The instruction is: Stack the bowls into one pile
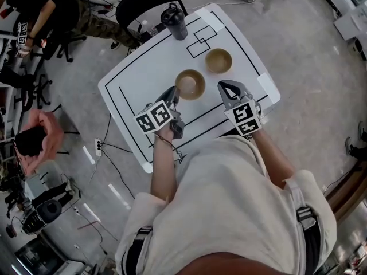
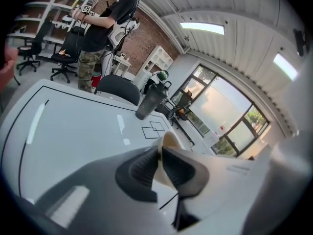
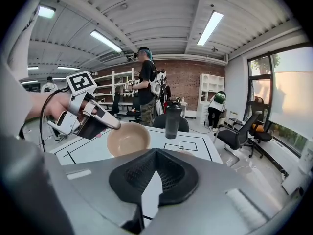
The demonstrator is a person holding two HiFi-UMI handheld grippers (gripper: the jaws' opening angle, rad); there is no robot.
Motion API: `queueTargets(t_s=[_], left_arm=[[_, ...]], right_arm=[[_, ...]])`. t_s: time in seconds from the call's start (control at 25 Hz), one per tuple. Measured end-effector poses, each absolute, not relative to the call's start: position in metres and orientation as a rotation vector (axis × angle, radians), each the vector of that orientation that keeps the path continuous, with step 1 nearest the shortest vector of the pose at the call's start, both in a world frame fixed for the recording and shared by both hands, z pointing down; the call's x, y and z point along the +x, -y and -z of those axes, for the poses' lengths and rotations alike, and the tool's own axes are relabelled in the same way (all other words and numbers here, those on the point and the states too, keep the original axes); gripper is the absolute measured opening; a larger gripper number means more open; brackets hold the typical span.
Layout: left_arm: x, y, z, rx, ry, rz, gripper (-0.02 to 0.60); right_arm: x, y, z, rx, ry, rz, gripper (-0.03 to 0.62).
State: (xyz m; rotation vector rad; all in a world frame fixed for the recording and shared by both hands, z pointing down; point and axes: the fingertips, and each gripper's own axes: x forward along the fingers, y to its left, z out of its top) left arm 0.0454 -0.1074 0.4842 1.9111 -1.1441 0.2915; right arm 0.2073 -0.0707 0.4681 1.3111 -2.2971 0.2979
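Two tan bowls are over the white table [image 1: 143, 79]. The nearer bowl [image 1: 190, 84] is pinched at its rim by my left gripper [image 1: 174, 91], which is shut on it. In the right gripper view this bowl [image 3: 128, 139] hangs tilted, its opening facing me, with the left gripper [image 3: 98, 119] on its left rim. The left gripper view shows the cream rim [image 2: 166, 142] clamped between the dark pads of the left gripper [image 2: 160, 154]. The second bowl [image 1: 218, 61] rests on the table farther right. My right gripper [image 1: 221, 86] [image 3: 155, 153] is shut and empty, just right of the held bowl.
A black shaker bottle [image 1: 175, 22] [image 3: 172, 120] stands at the table's far edge beside taped squares [image 1: 200, 40]. A black chair [image 1: 146, 2] is behind it. A person [image 3: 145, 84] stands beyond the table. Cables and a power strip [image 1: 98, 148] lie on the floor at left.
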Motion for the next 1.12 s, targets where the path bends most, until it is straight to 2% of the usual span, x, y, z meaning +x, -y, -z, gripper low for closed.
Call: queueTargets(t_s=[0.52,1.12], left_arm=[[0.105,0.119,-0.498,1.872,1.115,-0.253,0.026],[0.152,0.141,-0.502,1.895,1.046,-0.239,0.026]], right_arm=[[0.266,0.086,-0.485,1.294,2.311,-0.297,-0.002],[0.300,0.091,-0.503,1.320,2.295,-0.338,-0.002]])
